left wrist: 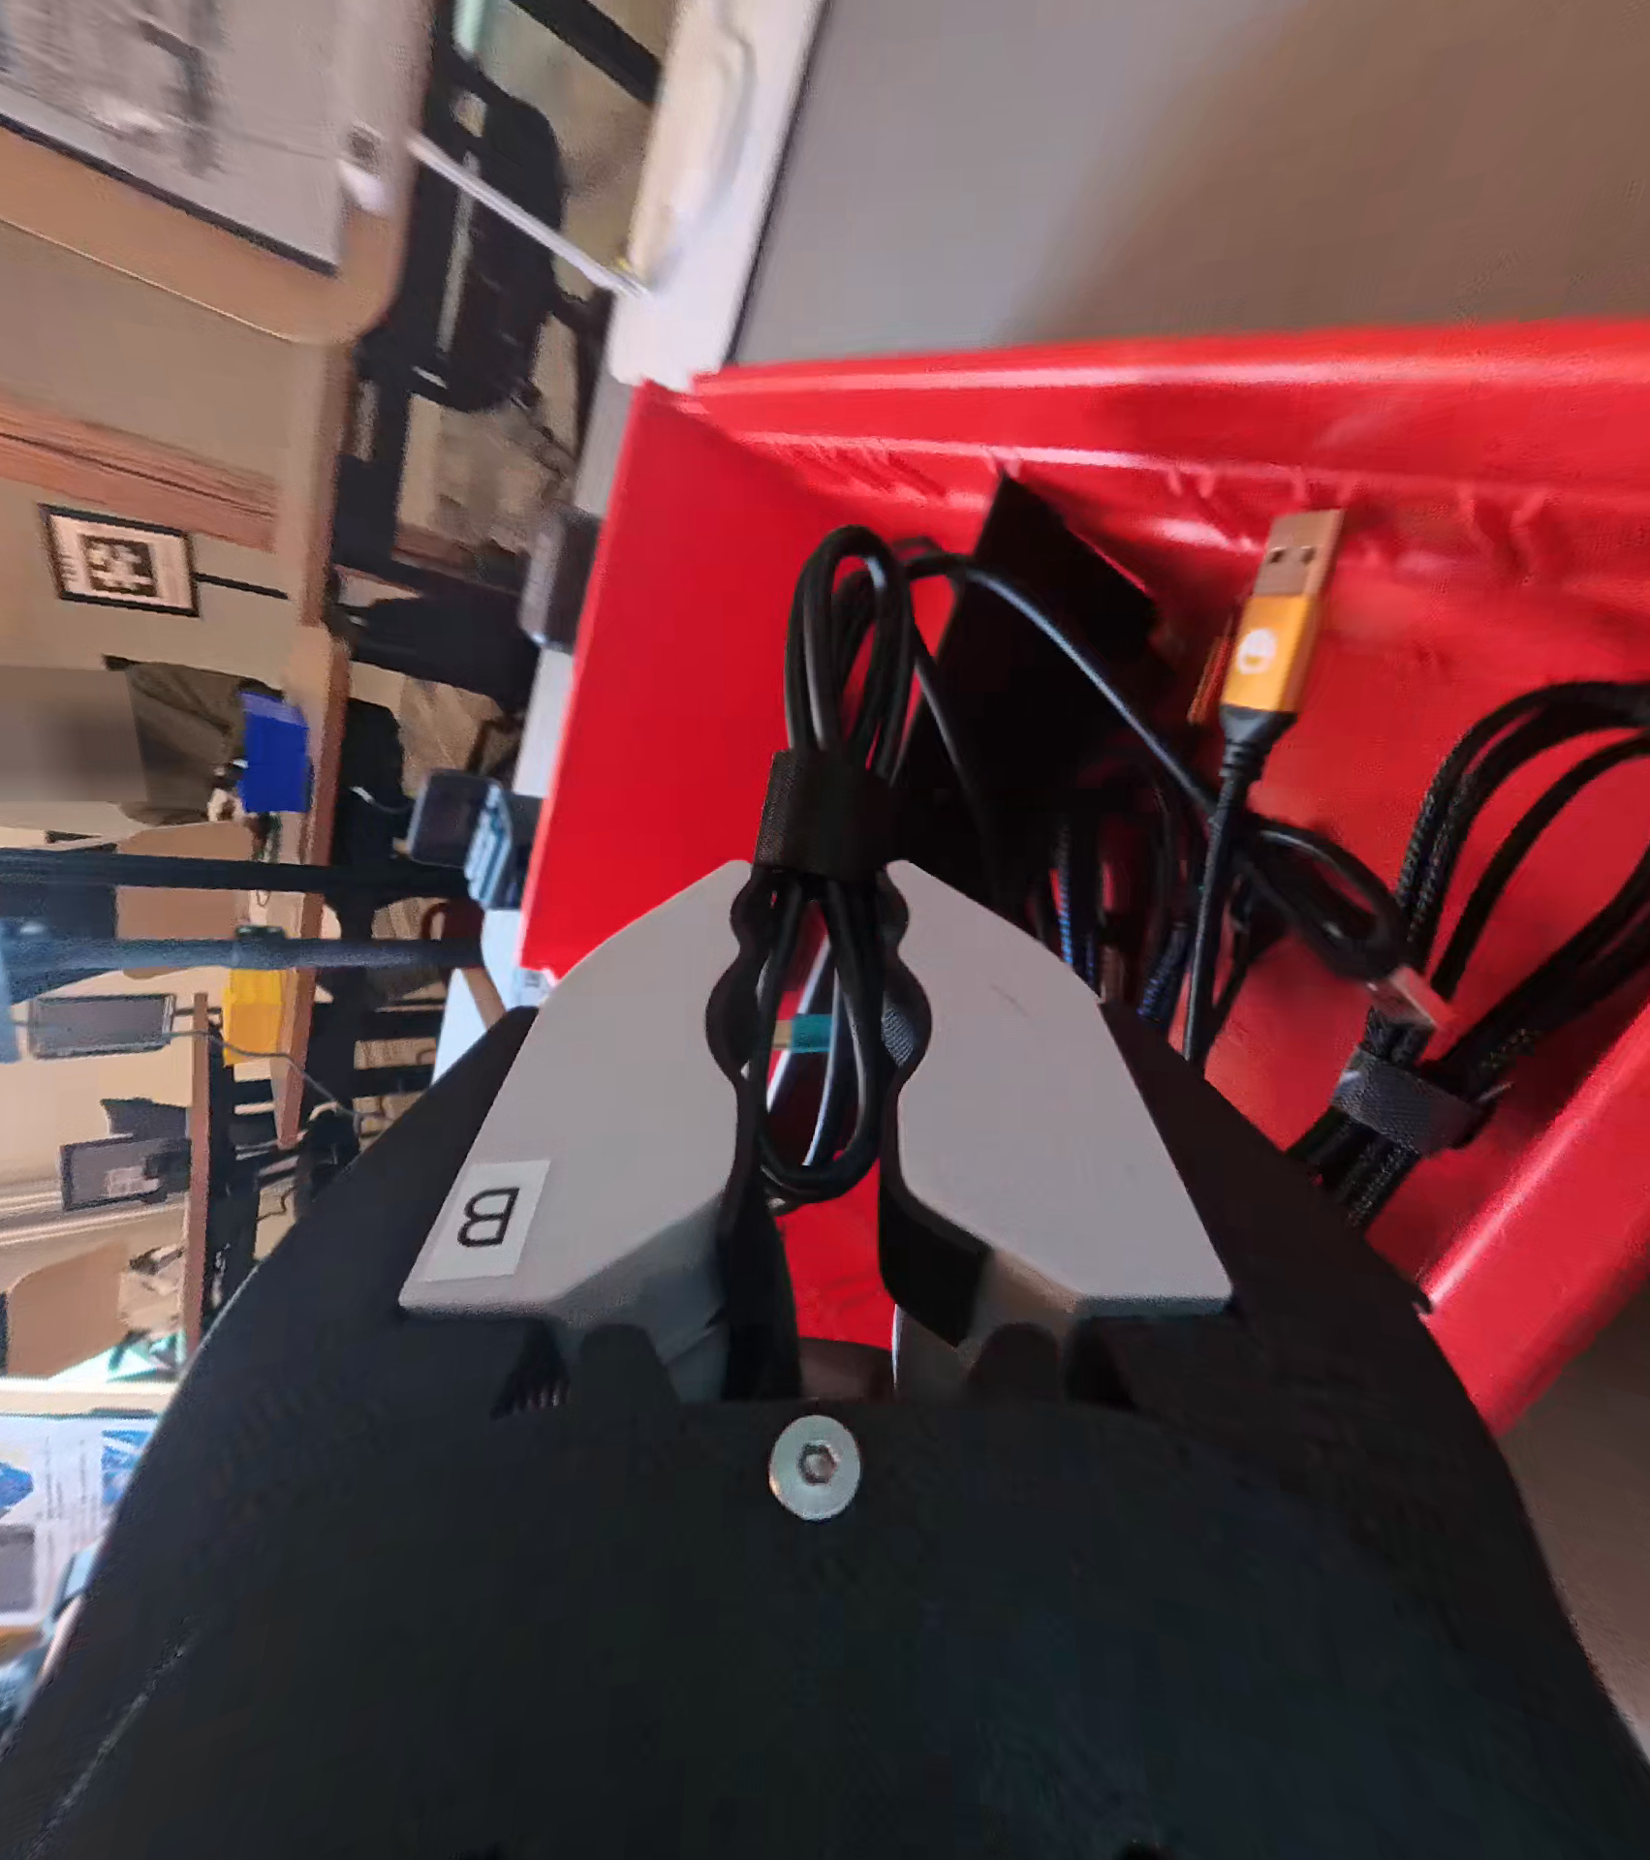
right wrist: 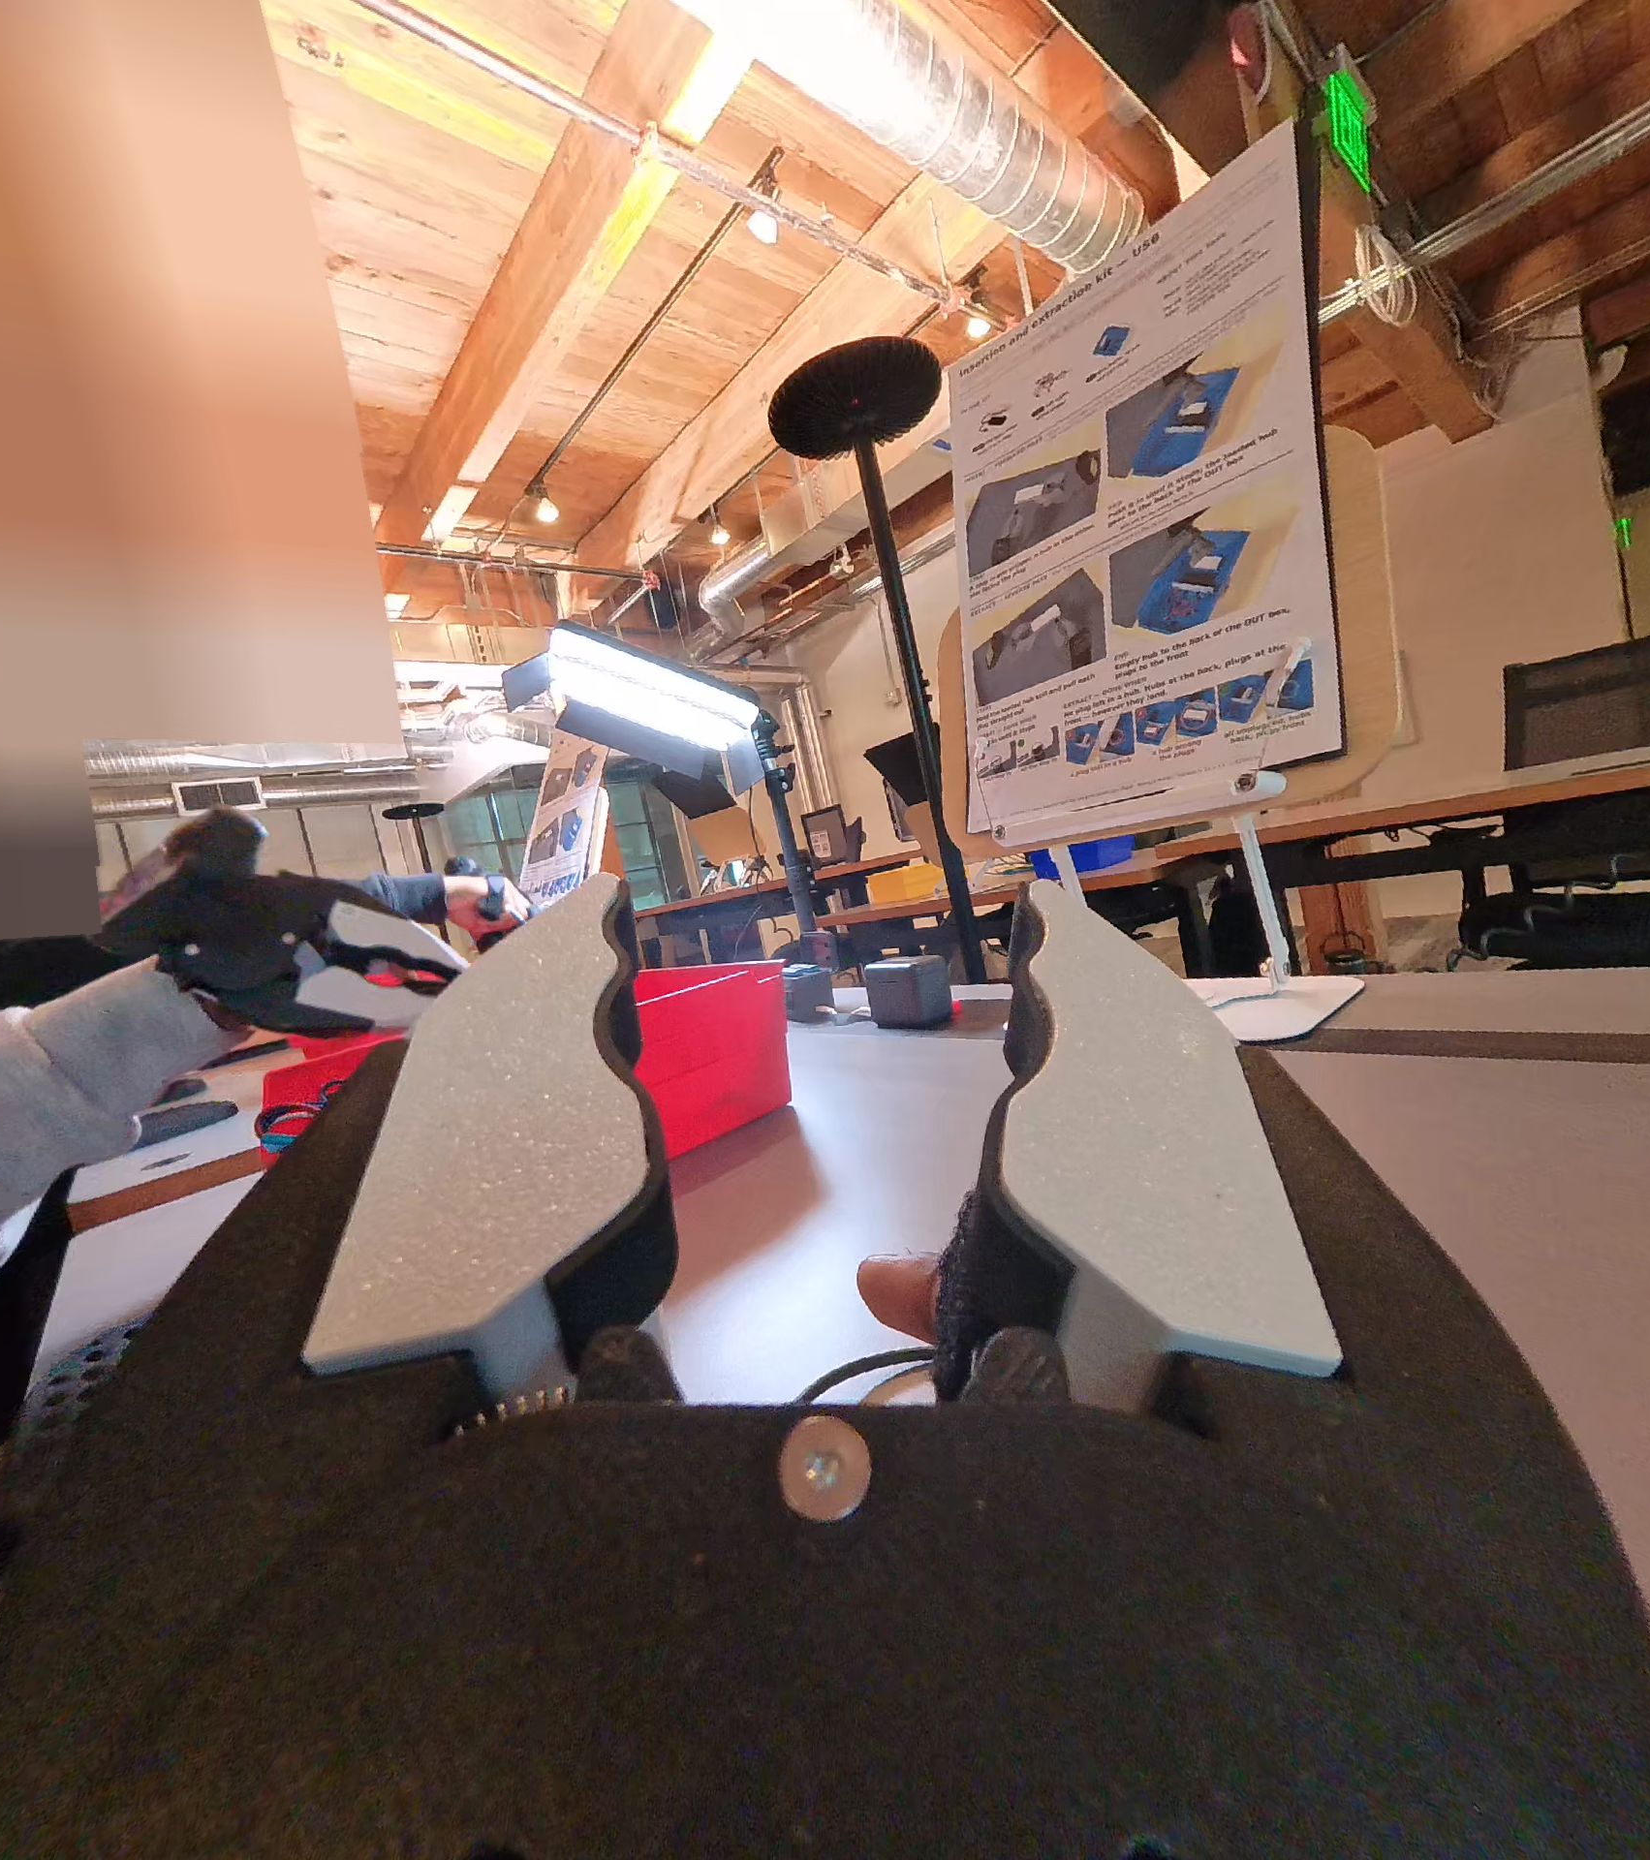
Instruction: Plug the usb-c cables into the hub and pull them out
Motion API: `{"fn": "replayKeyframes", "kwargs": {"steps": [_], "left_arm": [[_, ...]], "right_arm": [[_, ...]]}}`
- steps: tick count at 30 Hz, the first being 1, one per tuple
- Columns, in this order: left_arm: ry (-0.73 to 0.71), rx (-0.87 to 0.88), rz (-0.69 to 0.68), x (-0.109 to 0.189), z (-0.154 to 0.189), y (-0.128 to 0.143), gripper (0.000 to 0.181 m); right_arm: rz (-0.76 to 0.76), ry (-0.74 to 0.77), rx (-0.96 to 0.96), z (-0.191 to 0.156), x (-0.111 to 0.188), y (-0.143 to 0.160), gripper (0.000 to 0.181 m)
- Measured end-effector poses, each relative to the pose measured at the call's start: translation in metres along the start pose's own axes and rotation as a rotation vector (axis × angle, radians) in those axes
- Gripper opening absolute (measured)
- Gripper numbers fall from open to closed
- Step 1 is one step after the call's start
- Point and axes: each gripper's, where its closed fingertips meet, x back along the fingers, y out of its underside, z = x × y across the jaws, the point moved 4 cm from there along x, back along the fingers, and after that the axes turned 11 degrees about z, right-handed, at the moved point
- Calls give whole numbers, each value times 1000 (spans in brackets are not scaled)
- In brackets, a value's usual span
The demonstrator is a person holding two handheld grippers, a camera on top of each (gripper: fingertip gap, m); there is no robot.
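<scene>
1. Your left tool [left wrist: 815, 906] is clamped on a coiled thin black cable [left wrist: 826, 886], bound by a black strap, which it holds over the red bin [left wrist: 901, 423].
2. Your right tool [right wrist: 820, 931] stands open and empty above the grey surface [right wrist: 1505, 1157], well apart from the bin.
3. In the bin lie an orange-shelled plug [left wrist: 1273, 634], a braided black cable bundle [left wrist: 1555, 906] and a dark flat piece [left wrist: 1032, 644] that may be the hub; I cannot tell for sure.
4. By my reading you are fetching a cable: nothing is plugged in yet.
5. Next, carry the coil out to the surface, free one end, and let the right tool take the connector squarely.
</scene>
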Motion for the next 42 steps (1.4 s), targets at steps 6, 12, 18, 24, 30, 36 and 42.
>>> {"fn": "replayKeyframes", "kwargs": {"steps": [6, 12, 18, 24, 30, 36, 42], "left_arm": [[-134, 133, 198, 29, -37, -15, 19], [-419, 255, 436, 62, -77, -28, 19], [-665, 446, 715, 98, -112, -33, 18], [-600, 627, 862, 101, -113, -30, 18], [-544, 722, 935, 99, -94, -51, 18], [-316, 988, 1240, 89, -61, -95, 18], [-39, 1194, 1397, 67, -19, -138, 19]], "right_arm": [[-2, -3, 5, -1, 0, 0, 70], [-3, -3, 5, -1, 0, 0, 70], [-4, -3, 6, 0, 0, 1, 70], [-3, -3, 5, 0, 0, 1, 70], [-3, -3, 3, 0, -1, 1, 70], [-16, -21, 14, -3, -3, 1, 68], [-135, -40, 4, -31, -27, -3, 59]]}}
